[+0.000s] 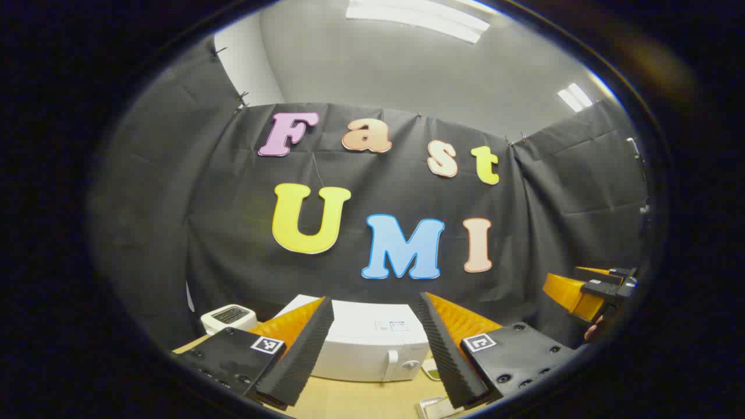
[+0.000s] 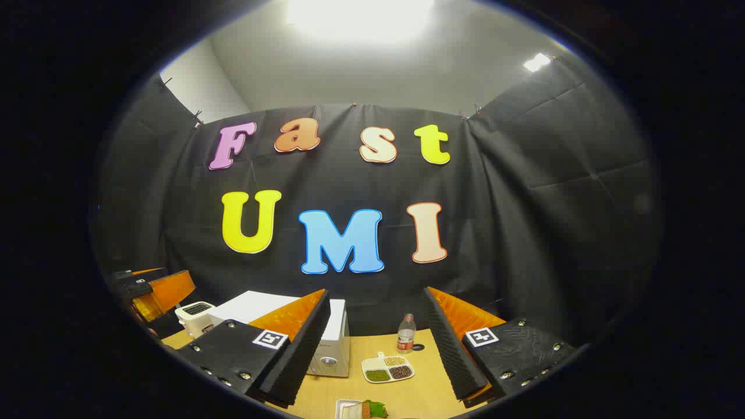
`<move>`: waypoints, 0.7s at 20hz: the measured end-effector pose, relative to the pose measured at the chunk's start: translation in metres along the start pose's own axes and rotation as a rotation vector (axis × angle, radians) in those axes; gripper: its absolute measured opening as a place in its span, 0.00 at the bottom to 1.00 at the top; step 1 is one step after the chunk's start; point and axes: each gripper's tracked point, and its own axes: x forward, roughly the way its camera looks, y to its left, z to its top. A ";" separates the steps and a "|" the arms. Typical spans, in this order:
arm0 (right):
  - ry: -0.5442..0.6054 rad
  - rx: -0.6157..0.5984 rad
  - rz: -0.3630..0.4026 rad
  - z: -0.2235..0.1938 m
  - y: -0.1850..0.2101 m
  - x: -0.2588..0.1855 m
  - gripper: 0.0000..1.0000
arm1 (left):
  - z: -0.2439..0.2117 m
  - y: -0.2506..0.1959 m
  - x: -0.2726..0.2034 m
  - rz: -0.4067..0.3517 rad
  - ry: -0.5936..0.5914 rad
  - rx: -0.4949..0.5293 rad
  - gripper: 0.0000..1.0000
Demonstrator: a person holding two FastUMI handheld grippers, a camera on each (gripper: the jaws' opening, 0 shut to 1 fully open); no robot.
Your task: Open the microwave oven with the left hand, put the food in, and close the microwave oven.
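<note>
A white microwave [image 1: 372,349] stands on the wooden table [image 1: 355,398] with its door closed and its handle toward the right side. My left gripper [image 1: 374,299] hovers above and in front of it, open, nothing between the fingers. In the right gripper view the microwave [image 2: 334,343] is seen left of centre. A small white plate of food with a green leaf [image 2: 359,409] lies on the table [image 2: 419,396] at the near edge. My right gripper [image 2: 376,292] is open and holds nothing, raised above the table. The left gripper [image 2: 154,291] appears far left there; the right gripper [image 1: 588,291] appears far right in the left gripper view.
A white toaster [image 1: 229,317] sits left of the microwave. A sectioned white dish of beans [image 2: 388,368] and a water bottle [image 2: 406,334] stand right of the microwave. The black cloth wall closes in the back and both sides.
</note>
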 end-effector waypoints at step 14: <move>0.024 -0.010 0.026 -0.014 -0.017 0.014 0.95 | -0.035 -0.028 0.027 -0.028 0.039 0.022 0.95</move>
